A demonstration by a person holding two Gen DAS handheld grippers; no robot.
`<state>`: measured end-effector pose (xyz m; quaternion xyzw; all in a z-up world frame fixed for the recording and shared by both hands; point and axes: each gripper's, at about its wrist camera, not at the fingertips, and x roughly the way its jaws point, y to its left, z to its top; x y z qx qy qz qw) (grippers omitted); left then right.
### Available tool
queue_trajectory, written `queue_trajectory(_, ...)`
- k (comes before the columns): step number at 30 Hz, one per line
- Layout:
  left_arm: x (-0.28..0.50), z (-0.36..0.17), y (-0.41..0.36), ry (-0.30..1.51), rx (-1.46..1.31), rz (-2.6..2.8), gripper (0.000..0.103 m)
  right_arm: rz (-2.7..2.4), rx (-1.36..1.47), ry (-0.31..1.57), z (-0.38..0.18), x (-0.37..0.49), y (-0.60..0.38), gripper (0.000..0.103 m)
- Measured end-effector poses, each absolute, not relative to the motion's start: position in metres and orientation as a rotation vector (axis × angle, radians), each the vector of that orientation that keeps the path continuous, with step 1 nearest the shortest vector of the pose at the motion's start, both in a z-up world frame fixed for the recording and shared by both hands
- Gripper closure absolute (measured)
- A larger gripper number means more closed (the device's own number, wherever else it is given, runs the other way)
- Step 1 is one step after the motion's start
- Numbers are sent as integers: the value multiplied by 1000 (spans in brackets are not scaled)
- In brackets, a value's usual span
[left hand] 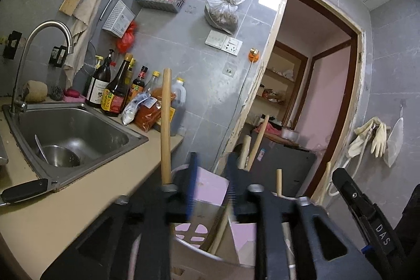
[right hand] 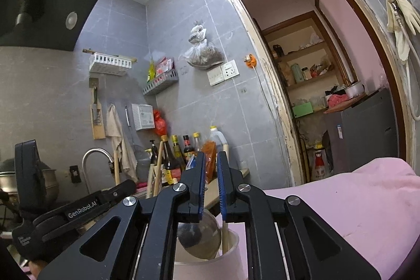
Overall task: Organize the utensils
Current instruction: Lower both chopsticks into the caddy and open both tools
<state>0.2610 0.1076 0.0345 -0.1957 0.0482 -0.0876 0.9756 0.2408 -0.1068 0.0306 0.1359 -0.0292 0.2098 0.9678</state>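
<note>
My left gripper (left hand: 211, 162) is open over a round utensil holder (left hand: 199, 251) that holds a slotted metal turner (left hand: 194, 230). A long wooden handle (left hand: 166, 127) stands upright just left of its left finger; wooden sticks (left hand: 256, 142) rise beyond. My right gripper (right hand: 210, 162) has its blue pads a narrow gap apart with nothing between them. Below it a white cup-like holder (right hand: 231, 256) contains a metal ladle bowl (right hand: 198, 235) and a wooden stick (right hand: 225, 235). The left gripper's body (right hand: 78, 209) shows at the lower left of the right wrist view.
A steel sink (left hand: 71, 133) with a bowl and a faucet (left hand: 39, 49) lies left on the beige counter (left hand: 78, 201). Sauce bottles (left hand: 115, 88) stand against the wall. A black knife handle (left hand: 23, 192) lies by the sink. A doorway (left hand: 315, 96) opens on the right.
</note>
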Motion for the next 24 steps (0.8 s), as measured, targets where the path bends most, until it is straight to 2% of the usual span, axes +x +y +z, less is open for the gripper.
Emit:
queue_trajectory(1, 259, 35, 109, 90, -408, -184, 72, 421, 271, -67, 31, 239, -106, 92)
queue_trajectory(3, 254, 39, 111, 79, -423, -189, 71, 418, 267, -78, 32, 236, -106, 79)
queue_trajectory(5, 250, 44, 111, 63, -412, -179, 70, 405, 260, -92, 35, 233, -106, 76)
queue_trajectory(7, 248, 47, 109, 51, -389, -171, 65, 384, 244, -105, 40, 229, -106, 72)
queue_trajectory(9, 246, 51, 107, 48, -377, -176, 60, 372, 233, -119, 43, 226, -108, 58)
queue_trajectory(13, 239, 61, 96, 34, -312, -202, 57, 342, 225, -116, 53, 218, -121, 49)
queue_trajectory(15, 235, 64, 89, 29, -297, -220, 48, 325, 229, -100, 57, 212, -131, 34)
queue_trajectory(22, 218, 70, 66, 96, -311, -347, 27, 246, 169, -7, 67, 186, -167, 20)
queue_trajectory(24, 210, 70, 57, 116, -291, -372, 14, 225, 147, 5, 67, 175, -176, 13)
